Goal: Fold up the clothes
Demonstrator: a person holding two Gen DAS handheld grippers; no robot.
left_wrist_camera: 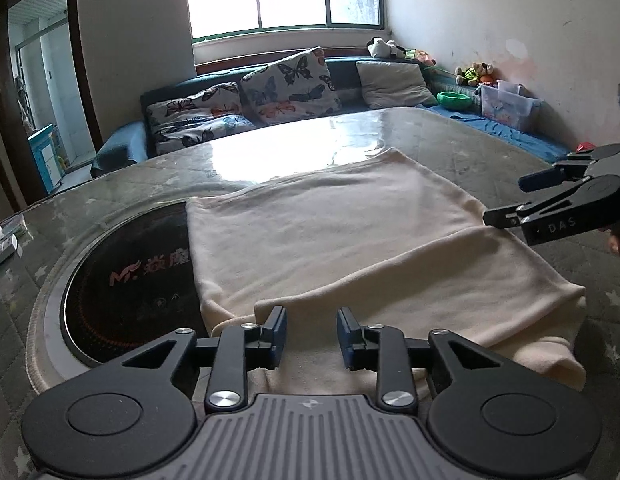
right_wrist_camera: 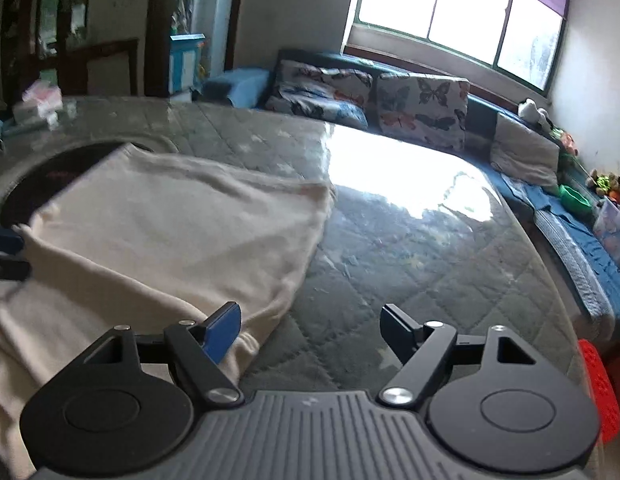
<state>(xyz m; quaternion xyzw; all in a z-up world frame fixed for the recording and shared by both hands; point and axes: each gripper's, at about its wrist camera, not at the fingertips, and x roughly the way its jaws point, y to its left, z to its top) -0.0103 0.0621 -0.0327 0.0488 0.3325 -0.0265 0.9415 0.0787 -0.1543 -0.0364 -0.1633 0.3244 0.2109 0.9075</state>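
Your cream, soft fleece garment (left_wrist_camera: 330, 240) lies spread on the glass-topped counter with the grey quilted cover beneath the glass (left_wrist_camera: 490, 148), its left edge overlapping the round black inset hob with red lettering (left_wrist_camera: 122, 276). It already shows at least one fold: a near layer is doubled over the far panel along a diagonal crease, and the right near corner is rolled into a thick lip. That leaves two readings open, a garment partway through its folds with another to come, or a bundle already laid as wanted and just let go, so judge that before you commit. Your left hand-held gripper (left_wrist_camera: 312, 336) sits low over the near edge of the cloth with its blue-padded jaws spread and nothing between them. Your right hand-held gripper (right_wrist_camera: 312, 330) is likewise spread wide and empty at the cloth's right border, one finger over the fabric and the other over bare counter; in the left view it comes in from the right, just above the crease. If another fold is due, you would need both jaws to take all the layers at an edge, not only the top one, since the fleece looks soft and likely to slide. As for containers, the clear plastic storage box (left_wrist_camera: 510, 108) on the far right bench holds coloured things too small to make out, and the green bowl-shaped thing (left_wrist_camera: 454, 100) beside it shows no contents you can tell.
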